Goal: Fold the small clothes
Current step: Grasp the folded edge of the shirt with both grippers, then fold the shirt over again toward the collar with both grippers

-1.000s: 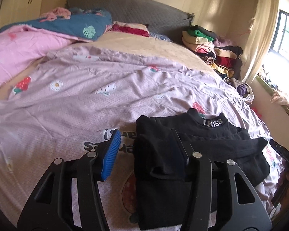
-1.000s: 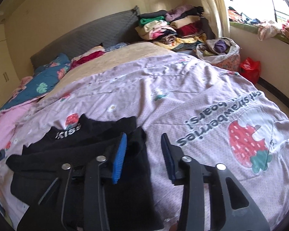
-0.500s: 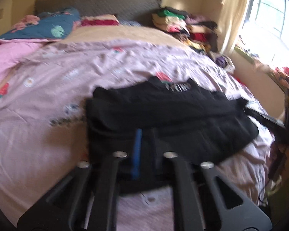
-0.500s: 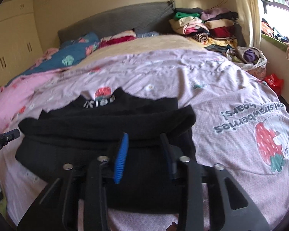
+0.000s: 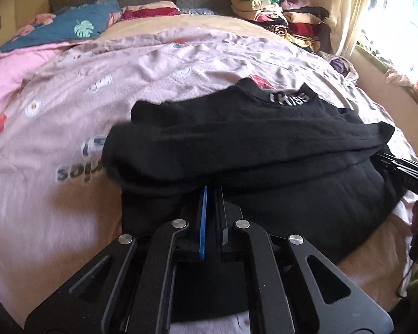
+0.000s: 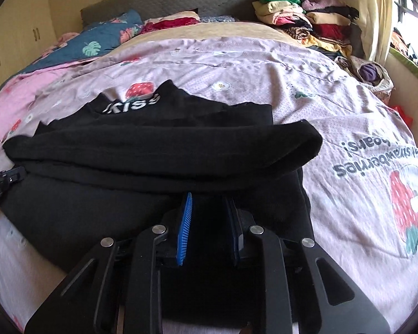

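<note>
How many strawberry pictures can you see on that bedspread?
3 in the right wrist view: one behind the black top, a big one beside the lettering, a small one at left. Others may be hidden.

Left hand-held gripper [image 5: 211, 194] clamped on black top [image 5: 250, 150], lilac quilt [image 5: 69, 111] beneath

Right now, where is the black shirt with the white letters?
In both wrist views the black shirt lies partly folded on the near end of the lilac strawberry bedspread, right in front of both grippers, letters at its far edge.
</note>
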`<state>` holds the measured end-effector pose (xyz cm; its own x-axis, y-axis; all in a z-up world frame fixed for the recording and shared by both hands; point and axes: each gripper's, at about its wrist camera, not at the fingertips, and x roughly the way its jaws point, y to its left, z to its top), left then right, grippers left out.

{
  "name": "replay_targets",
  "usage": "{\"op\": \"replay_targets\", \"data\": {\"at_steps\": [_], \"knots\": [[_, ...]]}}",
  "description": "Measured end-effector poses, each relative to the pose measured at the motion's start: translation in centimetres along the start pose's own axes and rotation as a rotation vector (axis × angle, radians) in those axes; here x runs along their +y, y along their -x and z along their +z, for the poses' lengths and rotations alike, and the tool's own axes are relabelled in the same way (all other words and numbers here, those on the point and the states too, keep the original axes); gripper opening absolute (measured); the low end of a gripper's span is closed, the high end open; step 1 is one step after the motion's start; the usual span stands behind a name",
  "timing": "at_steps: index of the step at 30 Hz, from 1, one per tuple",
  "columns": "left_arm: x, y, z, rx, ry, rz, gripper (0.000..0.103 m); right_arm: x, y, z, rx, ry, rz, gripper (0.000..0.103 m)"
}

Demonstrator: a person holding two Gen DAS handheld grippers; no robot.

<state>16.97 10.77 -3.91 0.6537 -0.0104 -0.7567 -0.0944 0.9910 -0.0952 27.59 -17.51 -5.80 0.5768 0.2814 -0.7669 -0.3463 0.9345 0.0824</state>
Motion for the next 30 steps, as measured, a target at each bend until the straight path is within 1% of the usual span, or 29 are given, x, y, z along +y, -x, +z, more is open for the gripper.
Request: {"op": "replay_targets", "data": {"at_steps": [5, 6, 9, 13, 14, 15, 17, 18, 19, 20, 21, 22, 23, 24, 26, 27, 28, 30], "knots": [[0.7, -1.2, 2.2, -0.008, 0.019, 0.027, 0.001, -0.4, -1.4, 2.6, -0.004, -0.020, -0.019, 0.021], [1.0, -1.6, 2.8, -0.007, 0.027, 0.039, 0.002, -0.5, -1.7, 3.1, -0.005, -0.028, -0.017, 0.021], [2.0, -2.4, 4.0, 0.000, 0.071, 0.029, 0.003, -1.0, -2.4, 4.4, -0.019, -0.053, -0.032, 0.021], [3.0, -2.5, 4.9, -0.018, 0.109, 0.041, 0.004, -1.8, -2.7, 5.8, -0.045, -0.086, -0.050, 0.021], [3.4, -2.5, 5.1, -0.023, 0.124, 0.038, 0.007, -1.9, -2.9, 6.2, -0.044, -0.086, -0.058, 0.021], [4.0, -2.2, 5.3, -0.035, 0.141, 0.044, 0.013, -2.3, -2.8, 6.6, -0.050, -0.089, -0.072, 0.021], [5.2, -1.6, 5.6, -0.065, 0.177, 0.060, 0.017, -3.0, -2.4, 6.9, -0.070, -0.110, -0.075, 0.022], [5.6, -1.3, 5.6, -0.071, 0.192, 0.061, 0.018, -3.7, -2.2, 6.9, -0.078, -0.126, -0.077, 0.024], [6.3, -1.0, 5.6, -0.076, 0.213, 0.067, 0.019, -4.1, -2.1, 6.7, -0.078, -0.135, -0.081, 0.029], [6.9, -0.7, 5.4, -0.082, 0.230, 0.070, 0.025, -4.6, -2.1, 6.5, -0.074, -0.145, -0.085, 0.031], [7.3, -0.7, 5.3, -0.078, 0.240, 0.073, 0.034, -5.1, -2.1, 6.2, -0.067, -0.155, -0.088, 0.038], [7.6, -0.9, 5.3, -0.063, 0.245, 0.074, 0.037, -5.3, -2.2, 6.0, -0.060, -0.161, -0.088, 0.050], [7.7, -1.2, 5.2, -0.049, 0.250, 0.069, 0.040, -5.6, -2.4, 5.8, -0.047, -0.165, -0.088, 0.055], [7.7, -1.6, 5.1, -0.033, 0.253, 0.056, 0.040, -5.8, -2.8, 5.6, -0.031, -0.166, -0.088, 0.060], [7.1, -2.2, 4.9, -0.025, 0.232, 0.041, 0.038, -6.0, -3.3, 5.4, -0.008, -0.171, -0.083, 0.060], [6.6, -2.3, 4.9, -0.028, 0.206, 0.040, 0.019, -6.2, -3.5, 5.3, -0.005, -0.178, -0.067, 0.054], [6.4, -2.5, 4.8, -0.033, 0.191, 0.042, 0.007, -6.2, -3.4, 5.2, -0.013, -0.187, -0.046, 0.030], [6.3, -2.1, 4.7, -0.051, 0.192, 0.039, 0.004, -6.3, -2.8, 5.2, -0.041, -0.203, -0.041, 0.014]]}}
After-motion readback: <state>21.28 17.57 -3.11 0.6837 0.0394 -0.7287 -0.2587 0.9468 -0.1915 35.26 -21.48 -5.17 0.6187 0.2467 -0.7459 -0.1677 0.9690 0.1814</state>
